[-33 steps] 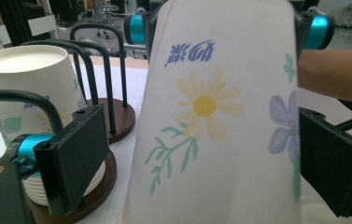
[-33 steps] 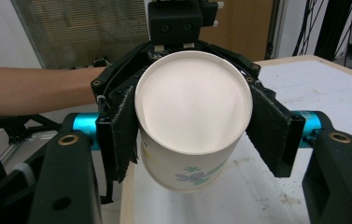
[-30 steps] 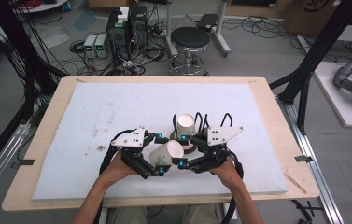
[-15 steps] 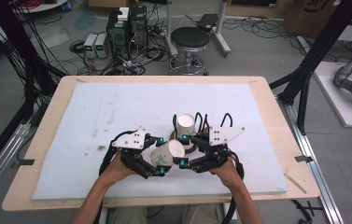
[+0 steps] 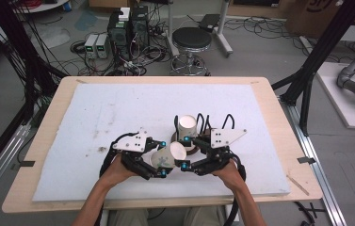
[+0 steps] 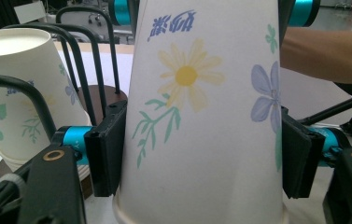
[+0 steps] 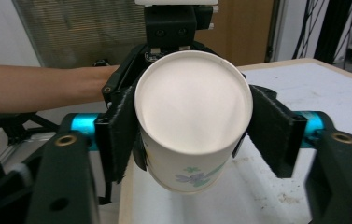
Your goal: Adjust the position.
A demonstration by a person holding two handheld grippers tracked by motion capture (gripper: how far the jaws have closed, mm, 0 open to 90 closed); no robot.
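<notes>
A white paper cup (image 5: pixel 170 155) printed with flowers lies level above the mat, between my two grippers. My left gripper (image 5: pixel 162 159) has just been closing and is shut on it. In the left gripper view its pads (image 6: pixel 108 149) press both sides of the cup (image 6: pixel 197 79) near the wide rim. My right gripper (image 5: pixel 184 152) has just been opening. In the right gripper view the cup's flat base (image 7: pixel 192 98) faces the camera, and the open right gripper (image 7: pixel 194 130) has its pads (image 7: pixel 271 130) beside it.
A second flowered cup (image 5: pixel 187 126) stands upside down on a brown base with black wire loops (image 5: pixel 205 123), just behind the grippers. A white foam mat (image 5: pixel 118 108) covers the wooden table (image 5: pixel 278 122). A stool and cables lie on the floor beyond.
The left jaws have closed in on the cup's sides. The right jaws have spread away from its base end. Both hands have stayed where they were.
</notes>
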